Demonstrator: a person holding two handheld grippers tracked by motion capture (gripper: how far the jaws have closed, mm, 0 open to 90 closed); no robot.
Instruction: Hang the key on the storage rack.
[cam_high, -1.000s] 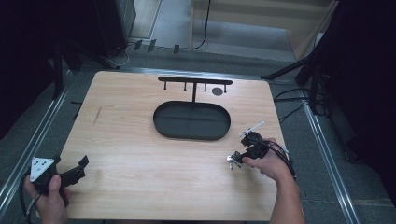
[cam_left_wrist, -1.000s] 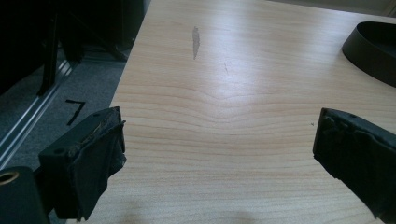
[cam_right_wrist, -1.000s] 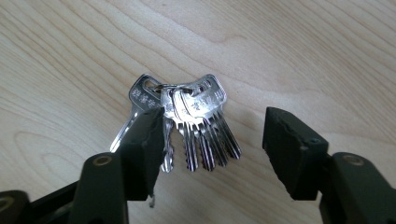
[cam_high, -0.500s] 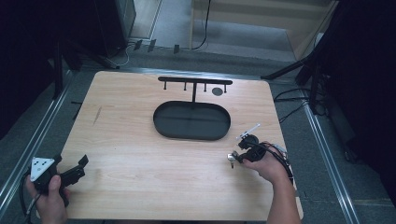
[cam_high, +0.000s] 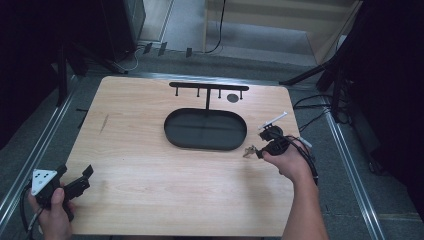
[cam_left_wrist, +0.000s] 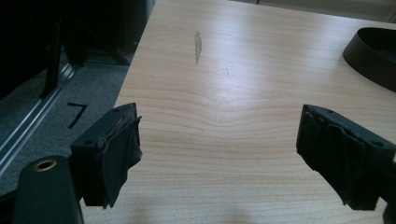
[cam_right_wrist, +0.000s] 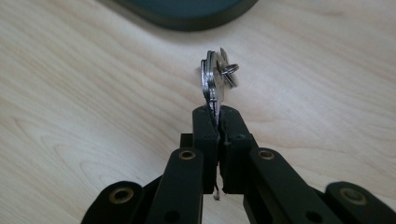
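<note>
A bunch of silver keys (cam_right_wrist: 215, 84) on a small ring stands edge-up above the wooden table (cam_high: 150, 165), clamped between the jaws of my right gripper (cam_right_wrist: 218, 116), which is shut on it. In the high view the same keys (cam_high: 249, 150) show just off the right end of a black oval tray (cam_high: 206, 129), with my right gripper (cam_high: 260, 149) beside them. A black rack with several hooks (cam_high: 209, 88) rises behind the tray. My left gripper (cam_high: 85, 176) rests at the table's front left corner, open, with bare wood between its pads (cam_left_wrist: 119, 149).
The black tray's rim (cam_left_wrist: 373, 56) shows at the upper right of the left gripper view. A dark round mark (cam_high: 233, 98) lies by the rack. Grey floor with metal rails (cam_high: 45, 135) and cables surrounds the table. A scuff (cam_left_wrist: 198, 44) marks the wood on the left.
My right gripper has slid slightly left and toward the tray with the keys in it. The left gripper has stayed where it was.
</note>
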